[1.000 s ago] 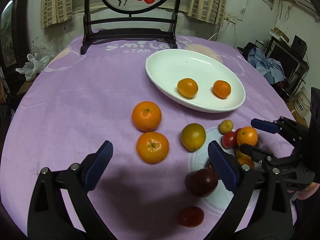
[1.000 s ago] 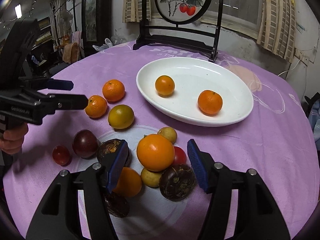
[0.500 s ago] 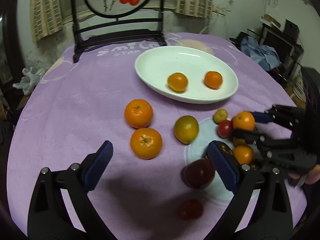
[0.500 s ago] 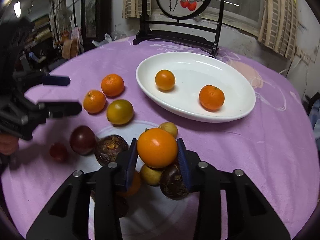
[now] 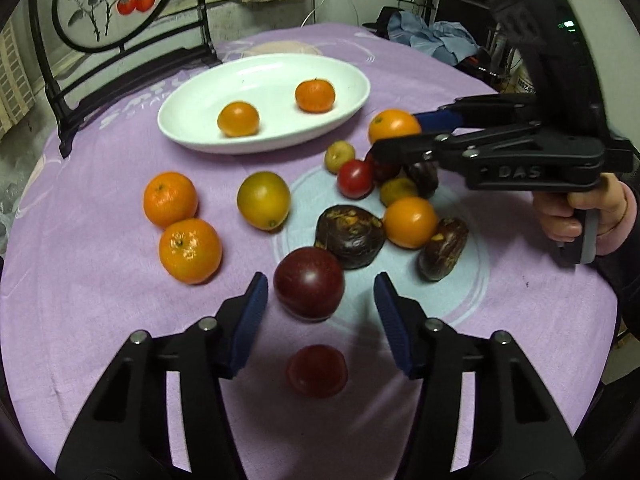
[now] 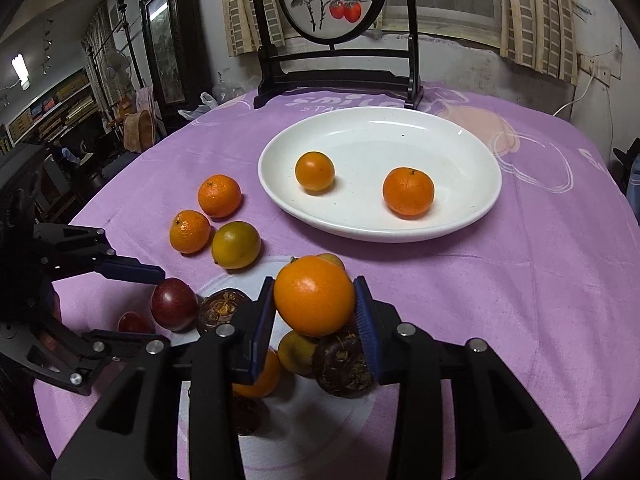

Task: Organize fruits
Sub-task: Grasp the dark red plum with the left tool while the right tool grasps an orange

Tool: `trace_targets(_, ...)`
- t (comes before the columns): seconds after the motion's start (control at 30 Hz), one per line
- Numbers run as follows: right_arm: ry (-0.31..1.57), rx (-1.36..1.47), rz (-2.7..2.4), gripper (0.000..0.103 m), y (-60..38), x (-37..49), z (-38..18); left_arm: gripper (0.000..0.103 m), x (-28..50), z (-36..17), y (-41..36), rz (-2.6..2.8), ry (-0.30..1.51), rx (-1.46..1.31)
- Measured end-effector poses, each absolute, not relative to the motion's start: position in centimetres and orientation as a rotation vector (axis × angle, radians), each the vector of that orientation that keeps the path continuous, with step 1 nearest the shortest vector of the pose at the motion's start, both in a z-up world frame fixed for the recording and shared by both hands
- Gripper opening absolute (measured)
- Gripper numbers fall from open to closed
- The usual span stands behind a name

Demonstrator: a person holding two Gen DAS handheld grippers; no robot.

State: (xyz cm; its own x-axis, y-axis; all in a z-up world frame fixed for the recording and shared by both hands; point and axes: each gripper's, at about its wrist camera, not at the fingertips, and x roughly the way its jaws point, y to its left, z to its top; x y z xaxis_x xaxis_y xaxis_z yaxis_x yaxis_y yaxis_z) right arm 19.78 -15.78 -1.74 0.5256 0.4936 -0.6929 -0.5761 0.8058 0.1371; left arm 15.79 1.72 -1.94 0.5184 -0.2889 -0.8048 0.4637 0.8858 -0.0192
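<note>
left gripper [image 5: 318, 304]: jaws closing round the dark red fruit [image 5: 309, 283], pads not yet touching
right gripper [image 6: 316, 312]: clamped on a smooth orange [image 6: 314, 295], short of the plate [image 6: 472, 216]
plate: white, two oranges inside, its right half bare

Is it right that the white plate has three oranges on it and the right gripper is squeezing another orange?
Not quite. The white plate holds two oranges, not three: one on its left side and one on its right, as the right wrist view shows. The rest is right: the right gripper is squeezing another orange.
</note>
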Motion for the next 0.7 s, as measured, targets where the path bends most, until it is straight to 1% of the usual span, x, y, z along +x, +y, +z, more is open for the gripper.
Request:
trace_targets(0.27, 0.79, -0.115, 0.643, 0.039, -15.8, 19.8, -1.7, 0.055, 16.7, -2.9, 2.2, -0.437, 0.959, 0.183)
trace_targets(0.37, 0.79, -0.117, 0.643, 0.039, -15.8, 19.6, -1.7, 0.045, 16.9, -3.2, 2.2, -0.442, 0.967, 0.182)
trace_targets(0.4, 0.79, -0.117, 0.643, 0.039, -15.8, 19.6, -1.7, 0.041, 17.0, -3.3, 2.2, -0.443, 0.97, 0.182)
trace_targets(0.57, 0.785, -0.115, 0.646, 0.039, -15.7, 19.5, -1.6, 0.04, 16.9, -3.2, 2.2, -0.442, 0.968, 0.183)
trace_targets(0.7, 0.768, -0.084, 0.647, 0.039, -16.0, 19.6, -1.2, 0.04, 16.8, -1.8, 3.1, -0.418, 0.917, 0.141)
